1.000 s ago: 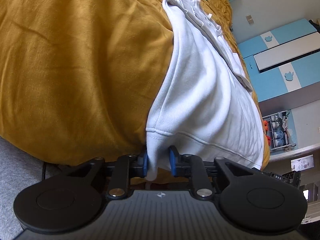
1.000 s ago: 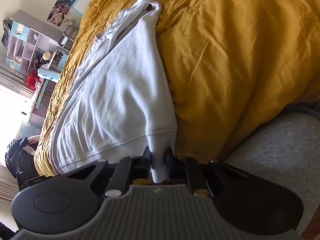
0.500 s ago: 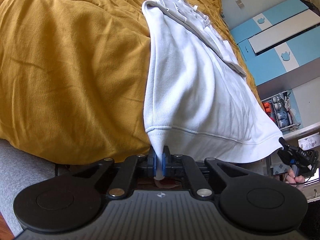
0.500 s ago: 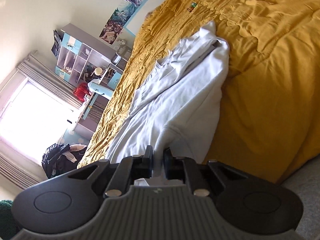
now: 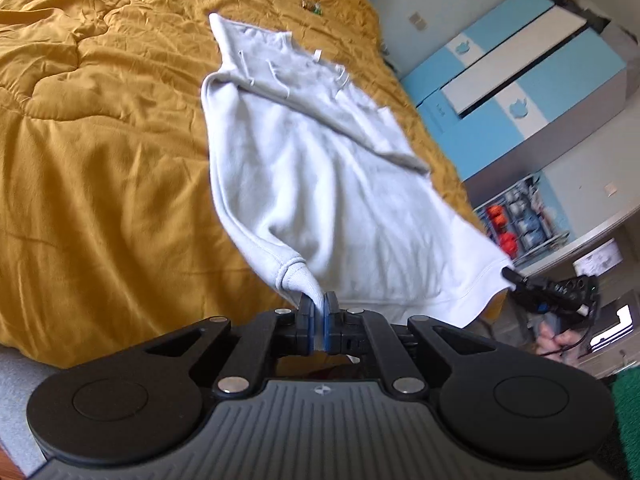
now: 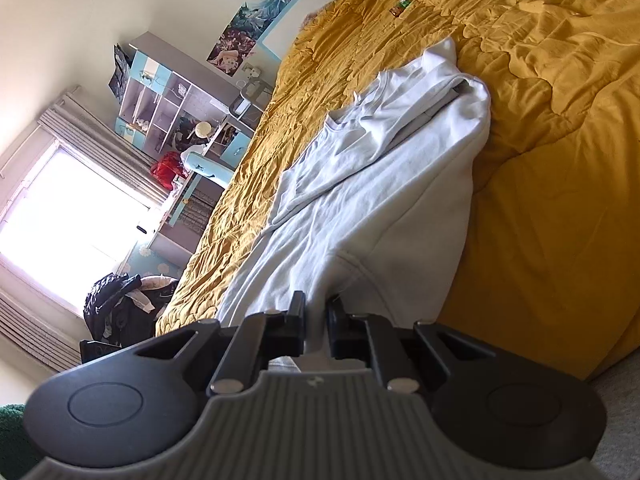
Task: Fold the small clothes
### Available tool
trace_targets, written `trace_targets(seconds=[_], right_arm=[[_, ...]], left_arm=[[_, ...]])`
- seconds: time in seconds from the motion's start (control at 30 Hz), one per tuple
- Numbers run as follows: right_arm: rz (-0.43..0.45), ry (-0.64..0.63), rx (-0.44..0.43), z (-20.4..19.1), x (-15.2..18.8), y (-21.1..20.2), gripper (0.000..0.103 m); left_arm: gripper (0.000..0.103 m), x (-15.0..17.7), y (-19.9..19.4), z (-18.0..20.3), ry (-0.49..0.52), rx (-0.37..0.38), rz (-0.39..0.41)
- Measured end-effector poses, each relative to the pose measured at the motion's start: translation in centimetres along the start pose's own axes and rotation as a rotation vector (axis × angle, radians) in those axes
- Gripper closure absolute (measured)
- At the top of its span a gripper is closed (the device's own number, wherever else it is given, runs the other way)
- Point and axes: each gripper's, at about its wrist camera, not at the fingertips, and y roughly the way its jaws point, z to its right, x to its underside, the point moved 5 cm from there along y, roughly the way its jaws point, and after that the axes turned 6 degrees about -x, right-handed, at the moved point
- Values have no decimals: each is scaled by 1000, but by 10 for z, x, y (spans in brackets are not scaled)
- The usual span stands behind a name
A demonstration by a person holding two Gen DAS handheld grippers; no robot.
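Over the near edge of the bed [image 5: 100, 184], both claws pinch the white sweatshirt [image 5: 320, 184] by its bottom hem: left gripper [image 5: 319, 312] on one corner, right gripper [image 6: 316, 316] on the other, probably so it folds evenly toward the collar.

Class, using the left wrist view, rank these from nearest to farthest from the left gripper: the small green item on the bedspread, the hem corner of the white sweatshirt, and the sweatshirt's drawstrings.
1. Hem corner of the white sweatshirt: pinched in the left gripper.
2. Drawstrings: up the garment, near its far end.
3. Small green item: beyond the garment, on the yellow bedspread.
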Motion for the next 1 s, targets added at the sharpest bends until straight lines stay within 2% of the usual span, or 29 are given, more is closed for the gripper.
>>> trace_targets(seconds=[0.13, 0.2, 0.33, 0.57, 0.63, 0.73, 0.8, 0.9, 0.97, 1.0], right_arm=[[1, -10, -37, -9, -4, 1, 97], [14, -50, -50, -18, -8, -1, 97], [82, -155, -62, -36, -20, -8, 97], [223, -311, -113, -76, -67, -20, 97], [257, -344, -114, -85, -82, -21, 97], [307, -384, -113, -96, -112, -19, 97], [357, -418, -129, -101, -130, -19, 97], [453, -407, -167, -101, -160, -19, 100], [451, -382, -170, -97, -179, -13, 101], [435, -389, -123, -94, -187, -6, 101]], left_arm=[[100, -8, 0, 13, 28, -26, 19], [100, -12, -3, 19, 32, 1, 44], [100, -32, -15, 37, 55, 63, 123], [100, -75, -29, 66, 112, 90, 246], [100, -93, -31, 72, 115, 58, 293], [100, -117, -29, 80, 105, -33, 350], [100, -132, -25, 88, 114, -39, 383], [100, -155, -11, 92, 90, -77, 389], [100, -168, 1, 89, 62, -110, 383], [100, -172, 7, 87, 50, -122, 375]])
